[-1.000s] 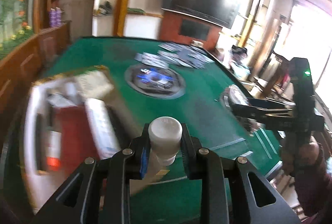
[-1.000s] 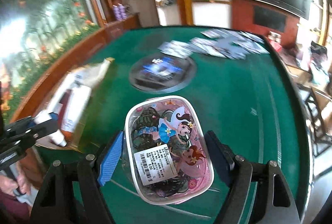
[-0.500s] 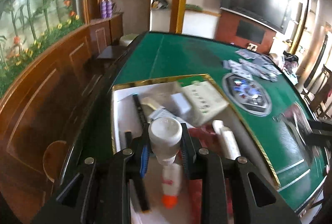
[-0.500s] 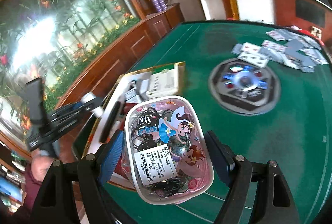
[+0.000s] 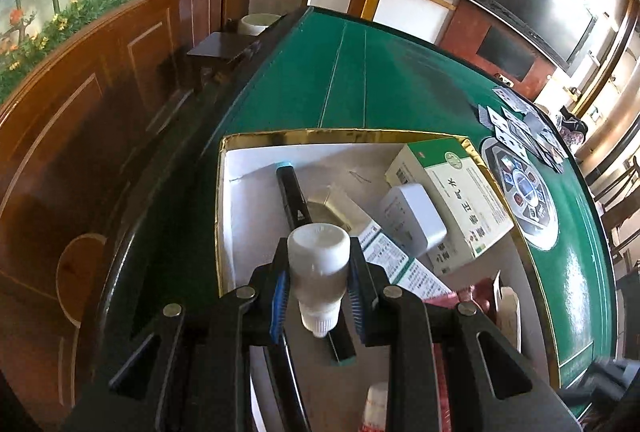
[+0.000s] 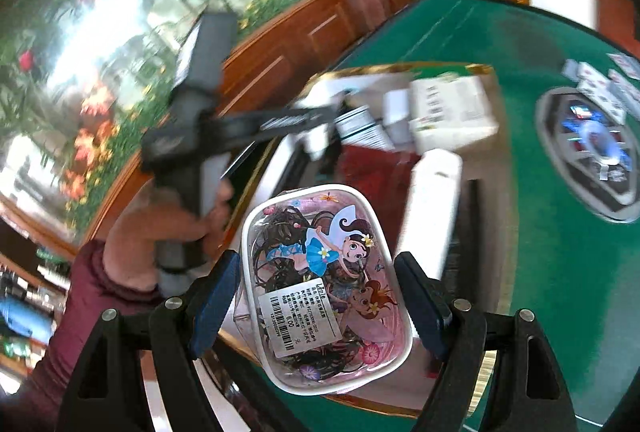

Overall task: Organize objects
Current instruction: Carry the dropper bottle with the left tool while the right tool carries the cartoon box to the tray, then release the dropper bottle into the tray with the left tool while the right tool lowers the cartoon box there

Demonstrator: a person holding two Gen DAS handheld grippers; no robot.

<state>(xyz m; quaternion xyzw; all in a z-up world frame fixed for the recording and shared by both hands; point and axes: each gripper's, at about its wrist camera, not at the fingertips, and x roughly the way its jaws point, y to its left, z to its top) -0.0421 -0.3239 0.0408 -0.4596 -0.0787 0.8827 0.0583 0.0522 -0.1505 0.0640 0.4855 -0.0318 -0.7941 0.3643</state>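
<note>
Gold-rimmed box [image 5: 224,199] lies below both my grippers: my left gripper [image 5: 318,290] clamps a small white-capped bottle [image 5: 319,274], my right gripper [image 6: 320,296] grips a fairy-print hair-tie case [image 6: 324,284]

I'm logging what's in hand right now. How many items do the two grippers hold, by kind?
white-capped bottle: 1, in the left gripper
cartoon-printed case: 1, in the right gripper
Total: 2

Motion blur smears the box [image 6: 384,79] contents, perhaps cartons, in the right wrist view.
</note>
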